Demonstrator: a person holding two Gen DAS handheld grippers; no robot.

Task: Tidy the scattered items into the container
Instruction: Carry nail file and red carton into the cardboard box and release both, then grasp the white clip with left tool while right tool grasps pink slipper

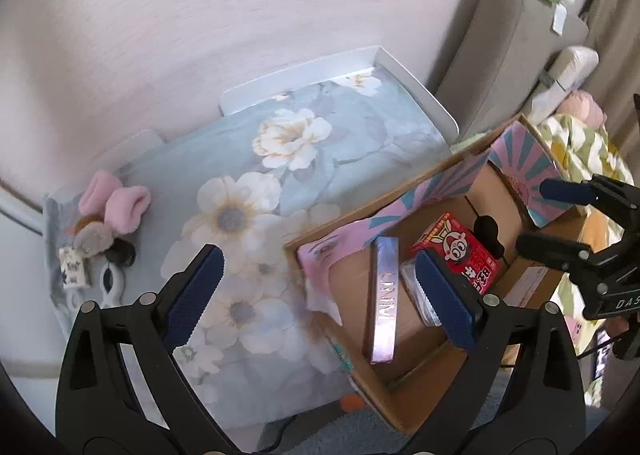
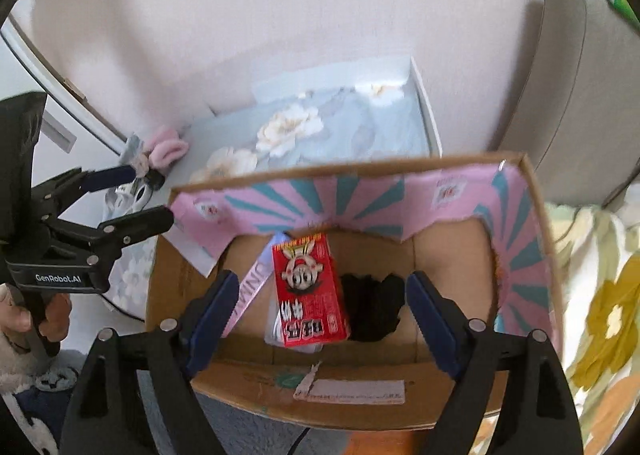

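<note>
- The floral-cloth table [image 1: 320,159] is the biggest thing I see, with the cardboard box [image 2: 360,407] at its right side, printed flaps folded inward. The box is the container I'm filling.
- Inside it already: a red snack carton [image 2: 308,291] lying on top, a long pink-silver box [image 1: 384,295] beside it, a clear wrapped packet [image 1: 416,287] partly under the carton, and something black [image 2: 372,307] I can't identify.
- What remains, I judge, is the small cluster at the table's far left corner: a pink fluffy hair band [image 1: 116,201], a little plush charm with a tag [image 1: 86,251], a black hair tie [image 1: 122,253] and a white clip-like piece [image 1: 110,283], all touching or just beside one another.
- To do this step well I'd take my left gripper [image 1: 316,295] across to that cluster, pick one piece, probably the hair band since it's bulkiest, and close on its middle so the tag and tie aren't dragged along.
- Left gripper: jaws spread wide, empty, angled down over the table edge beside the box.
- My right gripper [image 2: 320,319] hangs directly above the box interior, jaws wide and gripping nothing; the carton lies below them, apparently released.
</note>
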